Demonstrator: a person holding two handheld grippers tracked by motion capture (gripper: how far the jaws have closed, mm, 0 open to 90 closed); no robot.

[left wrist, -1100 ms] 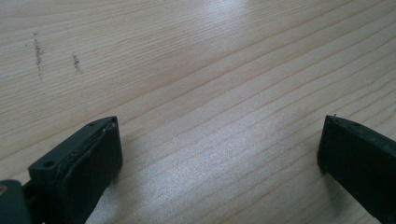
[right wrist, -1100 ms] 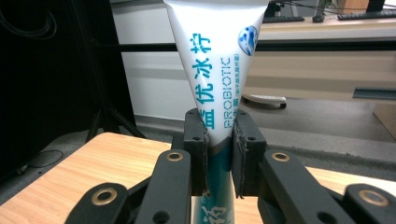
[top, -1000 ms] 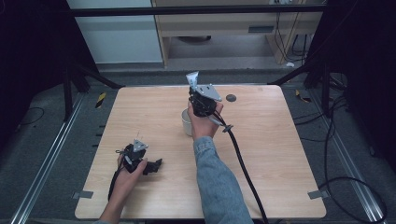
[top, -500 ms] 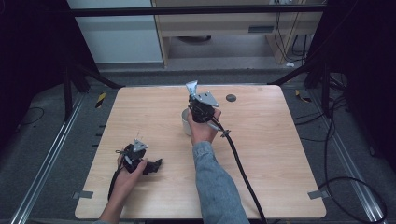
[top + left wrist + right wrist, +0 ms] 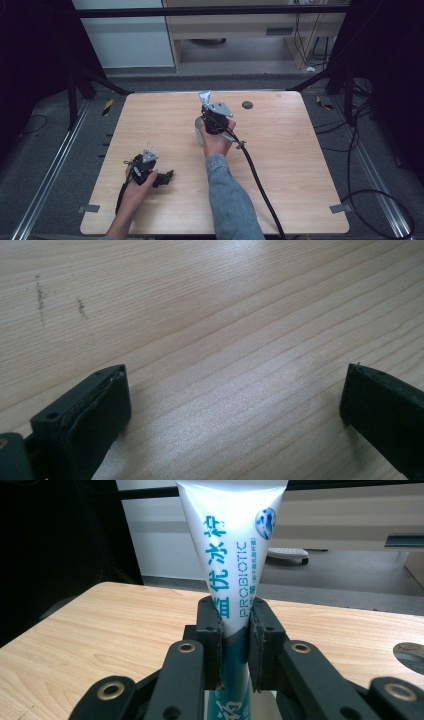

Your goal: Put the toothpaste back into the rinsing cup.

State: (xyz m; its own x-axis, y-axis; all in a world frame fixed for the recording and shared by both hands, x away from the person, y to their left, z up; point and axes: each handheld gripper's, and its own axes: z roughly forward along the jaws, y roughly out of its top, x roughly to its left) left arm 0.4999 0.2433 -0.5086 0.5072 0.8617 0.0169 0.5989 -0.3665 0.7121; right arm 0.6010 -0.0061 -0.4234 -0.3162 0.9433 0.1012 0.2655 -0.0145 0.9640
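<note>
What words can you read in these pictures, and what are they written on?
"PROBIOTIC": on the white tube in the right gripper.
"益优冰柠": big teal characters on the tube.
Small characters beside "PROBIOTIC": too small to read.
Teal characters below the jaws: partly hidden.
Table: no writing.

Over the light wooden table (image 5: 300, 165), the right gripper (image 5: 205, 97), its jaws clamped on a white plastic tube printed in teal (image 5: 232, 555), has sunk slightly since a second ago, carrying the upright tube lower toward the pale round cup (image 5: 199, 131) beside the hand; most of the descent came in the first half second.
</note>
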